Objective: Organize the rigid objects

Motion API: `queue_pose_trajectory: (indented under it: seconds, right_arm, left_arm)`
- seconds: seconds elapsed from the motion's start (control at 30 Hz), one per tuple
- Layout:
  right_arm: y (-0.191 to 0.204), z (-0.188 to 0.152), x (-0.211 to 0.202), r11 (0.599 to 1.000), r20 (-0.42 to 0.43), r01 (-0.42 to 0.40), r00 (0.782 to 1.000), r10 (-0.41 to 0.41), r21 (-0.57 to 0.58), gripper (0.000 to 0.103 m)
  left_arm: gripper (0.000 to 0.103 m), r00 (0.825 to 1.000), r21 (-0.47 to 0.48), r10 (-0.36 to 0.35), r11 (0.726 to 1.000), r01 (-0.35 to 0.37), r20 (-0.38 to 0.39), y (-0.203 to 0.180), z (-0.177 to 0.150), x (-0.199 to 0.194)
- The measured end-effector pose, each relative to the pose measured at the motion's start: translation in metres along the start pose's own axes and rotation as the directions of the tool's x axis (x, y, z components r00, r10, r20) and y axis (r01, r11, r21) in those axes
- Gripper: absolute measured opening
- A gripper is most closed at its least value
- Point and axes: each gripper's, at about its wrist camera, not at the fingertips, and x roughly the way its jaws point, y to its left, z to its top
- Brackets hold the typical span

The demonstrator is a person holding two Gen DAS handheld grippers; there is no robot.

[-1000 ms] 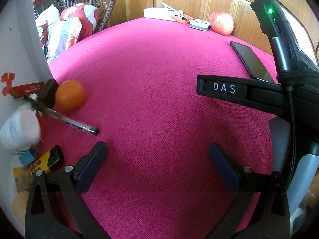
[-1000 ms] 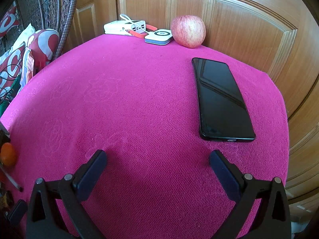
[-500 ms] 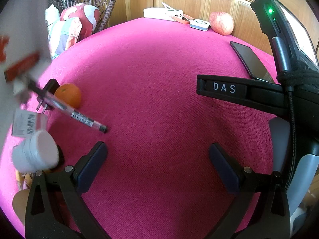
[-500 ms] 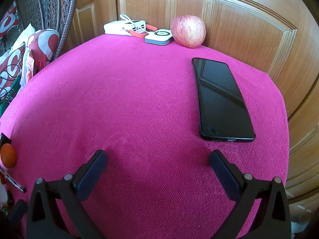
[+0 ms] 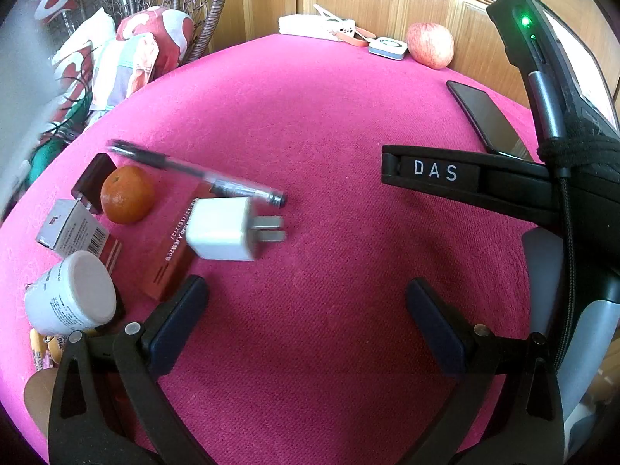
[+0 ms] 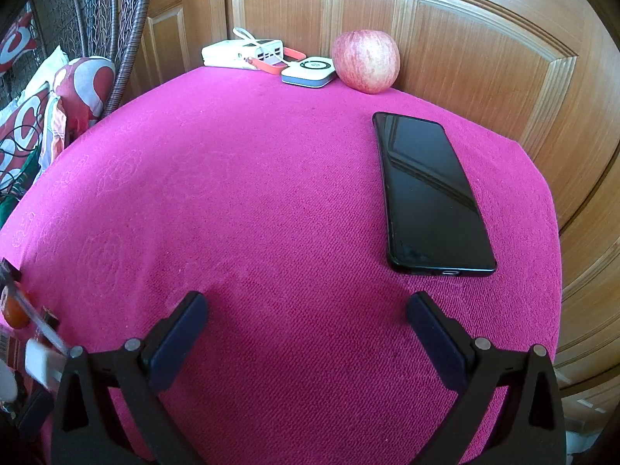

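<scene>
white plug point(image 5: 223, 228) newly landed (blurred) | box digits unreadable | right gripper point(image 5: 434, 170) "DAS" | both grippers' jaws spread, empty

A pink cloth point(image 6: 271, 193) covers the bench, ahead of the tool. Behind it stand wooden door panels point(image 6: 465, 58). Off to the far left hangs a wicker chair point(image 6: 116, 19) stuffed with red-and-white cushions point(image 6: 77, 85), dark cables point(image 6: 15, 147) trailing across them.
</scene>
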Motion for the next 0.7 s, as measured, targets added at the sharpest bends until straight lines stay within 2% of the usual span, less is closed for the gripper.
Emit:
queue_pose_trajectory:
  seconds: [0.7]
  right_arm:
    - [-0.0005, 0.0006, 0.0002, 1.000, -0.001, -0.002, 1.000, 0.002, 0.001, 0.103]
  left_arm:
    - [0.103, 1.000, -0.001, 0.000, 1.000, 0.000, 0.005, 0.0013, -0.0030, 0.0012]
